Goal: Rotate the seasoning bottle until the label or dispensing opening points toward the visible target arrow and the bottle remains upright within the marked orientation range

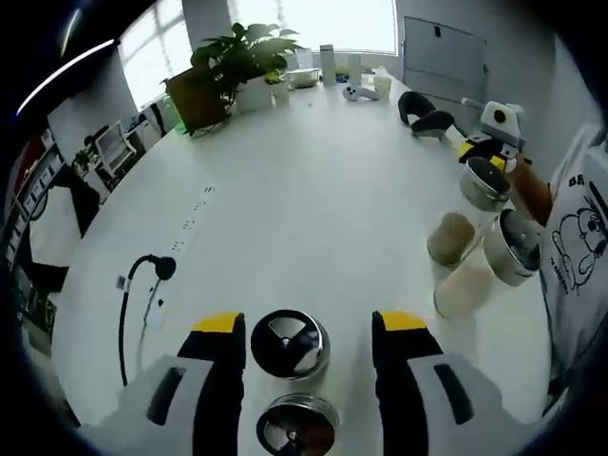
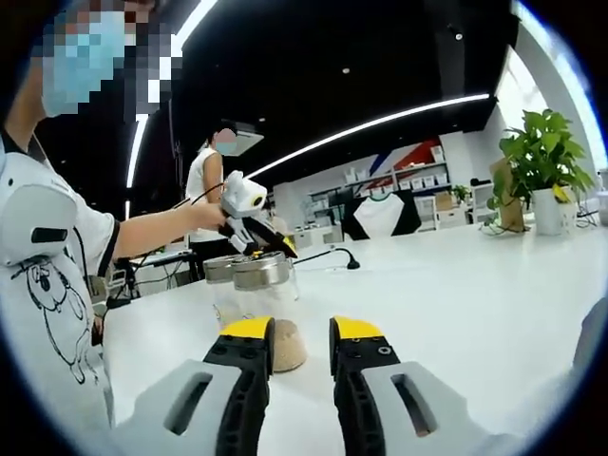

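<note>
Left gripper view: looking down on a wide white table point(image 1: 304, 209). Left gripper point(image 1: 309, 332) at the bottom, jaws spread apart, yellow-tipped, gripping nothing. Between the jaws, two seasoning bottles seen from above by their shiny metal caps: one point(image 1: 290, 344) level with the jaw tips, another point(image 1: 296, 425) lower, near the frame edge; both standing on the table, apart from the jaws on either side. Off to the right, two more bottles point(image 1: 465, 237) lying tilted with pale contents, close together. Beyond them, the other gripper point(image 1: 489, 142), white and yellow, near the table's right edge. A black cable point(image 1: 142, 285) curling on the left of the table. A potted plant point(image 1: 233, 62) at the far end, with small white items beside it. A person's white printed shirt point(image 1: 575, 237) at the right edge.

Right gripper view: low over the same table point(image 2: 456, 304). Right gripper point(image 2: 301, 332) with jaws parted by a narrow gap, nothing between them. Just beyond the tips, a glass bottle point(image 2: 256, 304) with a metal cap and brownish powder at the bottom. Behind it, a person's hand point(image 2: 204, 217) holding the left gripper point(image 2: 252, 233). Potted plant point(image 2: 537, 161) on the right.
</note>
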Demonstrator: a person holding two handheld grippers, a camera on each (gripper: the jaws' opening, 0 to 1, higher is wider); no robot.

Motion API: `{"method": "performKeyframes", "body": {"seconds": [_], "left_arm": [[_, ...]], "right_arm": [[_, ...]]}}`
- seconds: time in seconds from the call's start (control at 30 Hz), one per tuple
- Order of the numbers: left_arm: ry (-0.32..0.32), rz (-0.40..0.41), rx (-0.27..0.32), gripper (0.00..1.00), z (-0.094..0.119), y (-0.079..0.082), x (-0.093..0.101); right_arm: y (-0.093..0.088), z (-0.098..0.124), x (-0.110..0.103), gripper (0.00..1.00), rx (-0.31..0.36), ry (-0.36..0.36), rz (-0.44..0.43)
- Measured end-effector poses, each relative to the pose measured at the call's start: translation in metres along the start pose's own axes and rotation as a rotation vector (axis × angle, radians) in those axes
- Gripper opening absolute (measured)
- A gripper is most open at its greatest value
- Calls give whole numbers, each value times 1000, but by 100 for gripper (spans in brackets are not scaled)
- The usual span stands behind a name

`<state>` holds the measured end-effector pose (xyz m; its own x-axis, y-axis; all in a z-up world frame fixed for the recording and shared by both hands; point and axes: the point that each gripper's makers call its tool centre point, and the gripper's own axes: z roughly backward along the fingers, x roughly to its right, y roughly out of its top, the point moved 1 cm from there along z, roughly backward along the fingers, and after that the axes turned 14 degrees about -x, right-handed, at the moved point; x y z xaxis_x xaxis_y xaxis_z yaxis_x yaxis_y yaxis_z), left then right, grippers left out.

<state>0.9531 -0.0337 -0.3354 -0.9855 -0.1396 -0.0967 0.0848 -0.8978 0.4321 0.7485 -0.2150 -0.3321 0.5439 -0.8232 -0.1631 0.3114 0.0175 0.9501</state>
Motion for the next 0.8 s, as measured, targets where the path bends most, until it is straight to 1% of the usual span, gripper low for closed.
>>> {"method": "performKeyframes", "body": {"seconds": [0.07,0.13,0.17,0.2,0.27,0.33,0.4,0.43,0.5,0.57,0.6,0.67,0.73,0.77,0.8], "left_arm": [[8,3,-7,50,-2,-3,-5],[2,32,1,49,-3,-3,-8],[-2,38,4,47,-3,-2,-8],[-9,39,4,41,-4,-2,-8],[-1,34,1,39,-6,-1,-8],[1,37,-11,39,-8,-2,-7],[28,29,-38,36,-10,-6,-11],[13,53,-30,35,-9,-4,-11],[11,35,-20,35,-10,-2,-10],[7,37,-24,35,-10,-2,-10],[11,37,-25,35,-11,-1,-10],[25,9,-34,35,-11,3,-6],[37,15,-42,34,-10,7,-3],[37,20,-39,34,-7,8,-3],[35,52,-7,34,-2,14,-2]], "right_arm": [[0,0,0,20,0,1,-3],[1,1,0,20,6,3,-3],[2,2,0,20,8,3,-3],[1,2,0,19,10,3,-5],[0,2,1,19,8,1,-10],[-2,3,1,19,5,-2,-14],[-5,4,2,19,3,-4,-21],[-6,4,3,19,2,-6,-24],[-6,6,4,18,3,-10,-27],[-5,7,5,18,6,-14,-31],[-5,8,6,18,8,-15,-33],[-5,8,7,18,10,-19,-38],[-6,9,7,17,9,-21,-42],[-6,9,7,17,8,-21,-43],[-7,9,7,17,8,-21,-44]]}}
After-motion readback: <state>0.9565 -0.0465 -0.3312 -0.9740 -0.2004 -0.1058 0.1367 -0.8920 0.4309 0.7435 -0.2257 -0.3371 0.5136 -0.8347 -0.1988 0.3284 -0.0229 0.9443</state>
